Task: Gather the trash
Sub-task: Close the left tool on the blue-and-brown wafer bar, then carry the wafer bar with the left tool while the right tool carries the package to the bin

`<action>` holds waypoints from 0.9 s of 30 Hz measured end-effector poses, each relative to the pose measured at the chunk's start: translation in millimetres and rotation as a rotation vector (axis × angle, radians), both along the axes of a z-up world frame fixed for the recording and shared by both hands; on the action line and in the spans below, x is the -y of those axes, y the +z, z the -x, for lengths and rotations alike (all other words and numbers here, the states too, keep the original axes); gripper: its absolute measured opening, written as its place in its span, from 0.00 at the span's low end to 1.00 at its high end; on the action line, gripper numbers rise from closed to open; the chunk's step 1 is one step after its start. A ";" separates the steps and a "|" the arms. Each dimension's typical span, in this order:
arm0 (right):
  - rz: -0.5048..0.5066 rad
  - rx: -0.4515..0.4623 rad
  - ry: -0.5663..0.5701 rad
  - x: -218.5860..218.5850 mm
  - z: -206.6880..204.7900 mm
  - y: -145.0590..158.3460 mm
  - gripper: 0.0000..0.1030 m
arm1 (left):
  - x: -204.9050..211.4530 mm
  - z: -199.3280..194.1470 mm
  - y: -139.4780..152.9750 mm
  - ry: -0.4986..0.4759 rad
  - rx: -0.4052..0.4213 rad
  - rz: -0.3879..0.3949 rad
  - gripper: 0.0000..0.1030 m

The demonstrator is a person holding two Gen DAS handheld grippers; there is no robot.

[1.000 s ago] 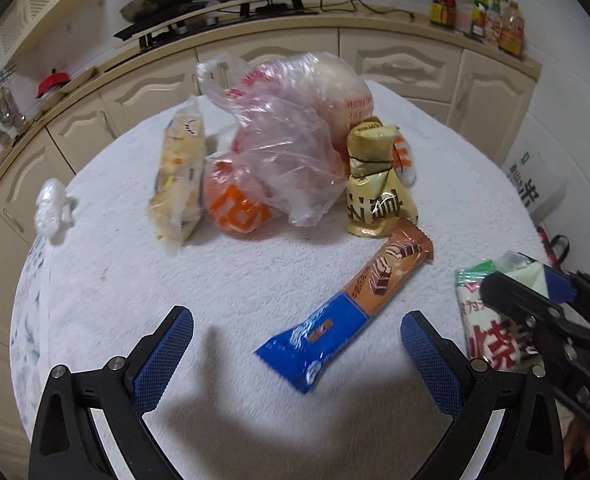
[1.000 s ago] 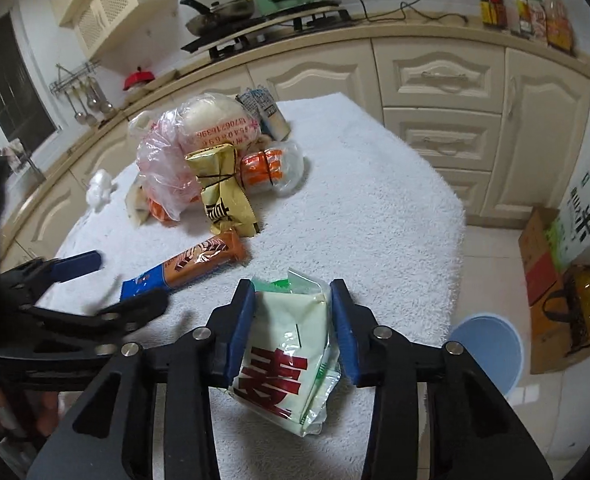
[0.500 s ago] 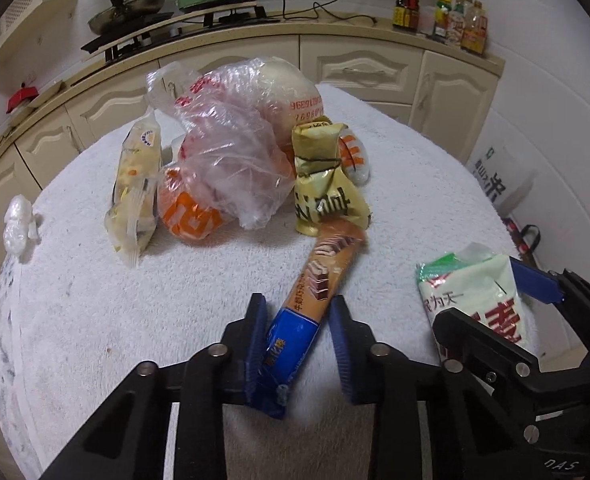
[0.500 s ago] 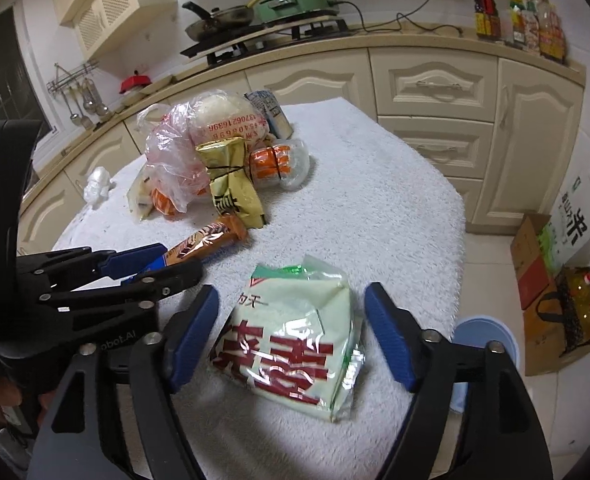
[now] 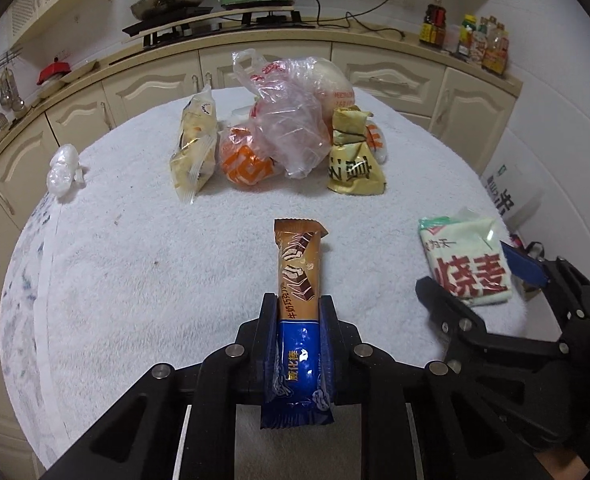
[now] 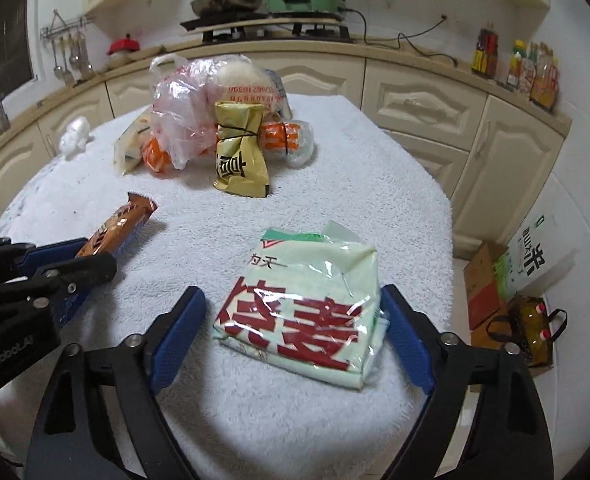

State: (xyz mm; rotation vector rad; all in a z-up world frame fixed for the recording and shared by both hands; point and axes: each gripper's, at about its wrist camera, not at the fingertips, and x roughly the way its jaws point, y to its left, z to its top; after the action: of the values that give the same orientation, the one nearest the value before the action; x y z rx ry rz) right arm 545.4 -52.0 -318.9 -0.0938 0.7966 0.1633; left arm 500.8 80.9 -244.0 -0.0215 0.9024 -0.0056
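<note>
My left gripper (image 5: 297, 320) is shut on the blue end of a long brown-and-blue wafer bar wrapper (image 5: 299, 276), which points away over the white towel-covered table (image 5: 135, 264). It also shows in the right wrist view (image 6: 119, 228). My right gripper (image 6: 291, 320) is open, its fingers either side of a pale green packet with red characters (image 6: 307, 304) lying flat near the table's right edge. That packet also shows in the left wrist view (image 5: 467, 256).
A heap of trash sits at the table's far side: a clear plastic bag (image 5: 291, 120), a gold packet (image 5: 353, 156), an orange wrapper (image 5: 243, 160), a yellow snack bag (image 5: 195, 144). A crumpled white plastic wad (image 5: 63, 168) lies far left. Boxes and a bag (image 6: 519, 320) stand on the floor right.
My left gripper closed on the wafer bar and turned it to point straight ahead. My right gripper opened and let go of the green packet, which now lies on the table.
</note>
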 end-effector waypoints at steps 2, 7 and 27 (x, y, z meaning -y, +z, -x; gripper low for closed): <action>-0.015 0.001 0.004 4.7 1.6 0.4 0.77 | 2.5 6.7 2.6 -0.004 0.003 0.006 0.15; -0.088 0.014 0.017 13.7 11.3 3.2 0.76 | 7.1 19.8 16.1 -0.021 0.012 0.019 0.15; -0.407 0.123 -0.150 139.4 38.2 30.6 0.76 | 147.9 -1.4 72.0 -0.255 0.053 -0.029 0.15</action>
State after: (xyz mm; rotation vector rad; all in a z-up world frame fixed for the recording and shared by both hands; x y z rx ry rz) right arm 507.1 -191.3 -288.3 0.3369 0.6322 0.1730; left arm 502.2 -66.9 -172.0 0.1202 0.8476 -0.2293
